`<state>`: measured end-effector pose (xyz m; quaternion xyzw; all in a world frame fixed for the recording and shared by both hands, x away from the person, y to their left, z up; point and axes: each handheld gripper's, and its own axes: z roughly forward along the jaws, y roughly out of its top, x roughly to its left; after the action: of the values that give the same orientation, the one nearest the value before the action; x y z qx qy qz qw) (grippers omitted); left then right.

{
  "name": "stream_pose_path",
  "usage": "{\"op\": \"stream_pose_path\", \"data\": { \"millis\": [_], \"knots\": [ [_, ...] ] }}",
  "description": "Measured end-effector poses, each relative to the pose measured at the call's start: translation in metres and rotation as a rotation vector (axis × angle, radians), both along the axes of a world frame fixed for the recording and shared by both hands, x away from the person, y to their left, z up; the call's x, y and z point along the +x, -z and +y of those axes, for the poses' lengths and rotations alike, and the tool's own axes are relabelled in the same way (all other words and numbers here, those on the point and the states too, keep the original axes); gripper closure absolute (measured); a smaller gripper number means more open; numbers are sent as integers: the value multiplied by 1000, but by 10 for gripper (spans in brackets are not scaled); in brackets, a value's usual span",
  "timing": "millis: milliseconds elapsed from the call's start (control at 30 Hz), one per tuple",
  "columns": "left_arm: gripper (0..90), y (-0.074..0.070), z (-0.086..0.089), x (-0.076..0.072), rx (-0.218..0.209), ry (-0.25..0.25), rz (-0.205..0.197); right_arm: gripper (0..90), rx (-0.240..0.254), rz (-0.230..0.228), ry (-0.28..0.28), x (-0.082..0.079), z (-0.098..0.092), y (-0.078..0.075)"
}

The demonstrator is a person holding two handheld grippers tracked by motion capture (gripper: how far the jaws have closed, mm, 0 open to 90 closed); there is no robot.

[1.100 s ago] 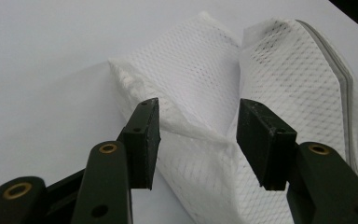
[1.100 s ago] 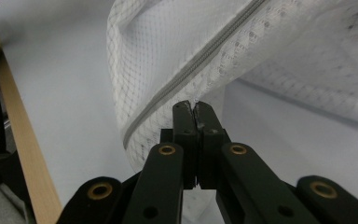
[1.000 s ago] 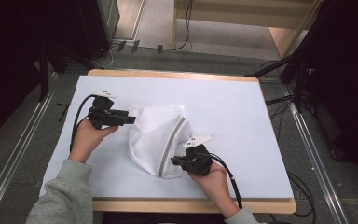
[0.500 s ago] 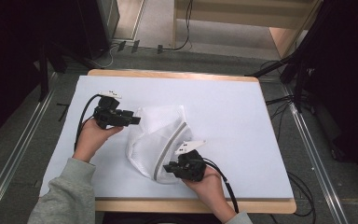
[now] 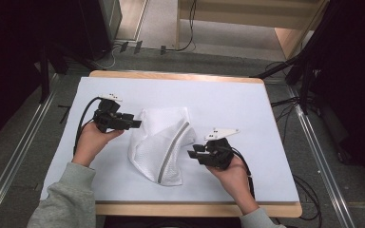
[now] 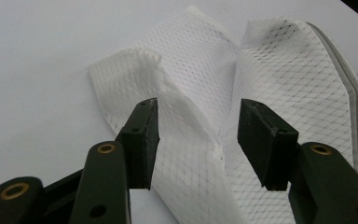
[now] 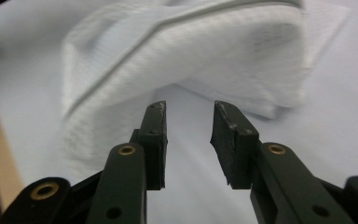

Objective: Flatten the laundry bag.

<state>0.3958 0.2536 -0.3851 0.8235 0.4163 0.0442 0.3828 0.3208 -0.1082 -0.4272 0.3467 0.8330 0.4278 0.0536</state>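
Observation:
A white mesh bag point(image 5: 158, 142) with a grey zip point(image 5: 172, 151) lies crumpled in the middle of the white-covered table point(image 5: 247, 109). My left gripper point(image 5: 136, 124) rests at the bag's upper left edge. Its jaws stand wide open over a raised fold of mesh point(image 6: 191, 107), and the pads do not press on it. My right gripper point(image 5: 193, 153) sits just right of the bag, pointing at it. Its jaws have just been opening, and between them I see bare table, with the bag point(image 7: 177, 51) a little way ahead.
The table's wooden front edge point(image 5: 195, 209) runs close to both forearms. Bare white surface stretches to the right and behind the bag. Cables point(image 5: 309, 190) and metal rails point(image 5: 323, 156) lie on the floor beside the table.
The right gripper has opened, let go of the bag's lower right edge and drawn back to the right. The bag has settled flatter. The left gripper has kept its place.

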Motion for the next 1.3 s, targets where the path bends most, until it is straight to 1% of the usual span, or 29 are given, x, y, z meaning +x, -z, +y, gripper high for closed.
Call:
{"op": "stream_pose_path", "data": {
  "millis": [33, 67, 133, 200, 233, 267, 300, 333, 367, 433, 467, 533, 600, 633, 667, 700, 733, 800, 833, 867, 900, 933, 1000, 1033, 1100, 1133, 1233, 1267, 1300],
  "knots": [
    [493, 0, 1, 0, 0, -1, 2, 651, -7, 0, 7, 6, -3, 2],
    [493, 1, 1, -1, 0, -3, 2, 651, -7, 0, 7, 6, -3, 2],
    [491, 2, 2, -2, 2, -8, 5, 621, -15, 4, 32, 17, -8, 6],
    [490, 4, 4, -3, 9, -9, 9, 577, -7, 15, 39, 28, -10, 10],
    [489, 5, 4, -4, 7, -14, 13, 545, -18, 10, 52, 38, -10, 13],
    [489, 6, 4, -4, 11, -14, 14, 545, -18, 10, 52, 38, -10, 13],
    [486, 7, 4, -5, 10, -17, 18, 501, -23, 2, 60, 45, -10, 14],
    [486, 8, 5, -6, 11, -17, 21, 501, -23, 2, 60, 45, -10, 14],
    [486, 10, 5, -6, 16, -17, 25, 484, -27, 12, 58, 49, -9, 15],
    [484, 14, 4, -8, 19, -24, 28, 455, -38, 16, 54, 56, -8, 18],
    [483, 16, 5, -8, 21, -25, 31, 452, -42, 16, 45, 59, -7, 19],
    [475, 21, 3, -8, 26, -32, 36, 451, -40, 30, 39, 65, -4, 21],
    [470, 28, 0, -9, 42, -29, 53, 498, -36, 33, 29, 71, 1, 23],
    [469, 28, 0, -9, 42, -29, 53, 520, -36, 38, 30, 72, 2, 23],
    [469, 31, -1, -10, 47, -22, 58, 520, -36, 38, 30, 72, 2, 23],
    [464, 33, -2, -10, 54, -23, 63, 614, -36, 42, 30, 75, 4, 23],
    [464, 35, -3, -10, 61, -22, 66, 614, -36, 42, 30, 75, 4, 23],
    [464, 40, -5, -9, 59, -25, 75, 721, -38, 42, 28, 77, 6, 22],
    [465, 43, -6, -8, 68, -19, 86, 761, -34, 45, 33, 77, 7, 22],
    [474, 45, -8, -7, 93, -22, 95, 803, -29, 55, 35, 77, 7, 21],
    [563, 48, -9, -6, 129, -24, 87, 865, -20, 73, 30, 77, 8, 20],
    [583, 53, -10, -3, 154, -26, 95, 881, -18, 80, 25, 77, 8, 19],
    [660, 58, -10, 1, 128, -25, 129, 895, -27, 90, 23, 74, 10, 16],
    [690, 60, -10, 2, 134, -22, 134, 896, -23, 83, 14, 73, 10, 14],
    [763, 61, -10, 3, 127, -17, 129, 897, -23, 80, 11, 71, 10, 11],
    [763, 62, -10, 3, 124, -17, 131, 897, -20, 74, 11, 69, 9, 9],
    [835, 63, -8, 5, 129, -18, 128, 897, -12, 64, -5, 61, 7, 2],
    [855, 63, -7, 5, 126, -22, 132, 897, -10, 72, -5, 58, 5, 0],
    [886, 63, -7, 6, 128, -21, 130, 897, 1, 68, -14, 50, 1, -4]
  ]
}}
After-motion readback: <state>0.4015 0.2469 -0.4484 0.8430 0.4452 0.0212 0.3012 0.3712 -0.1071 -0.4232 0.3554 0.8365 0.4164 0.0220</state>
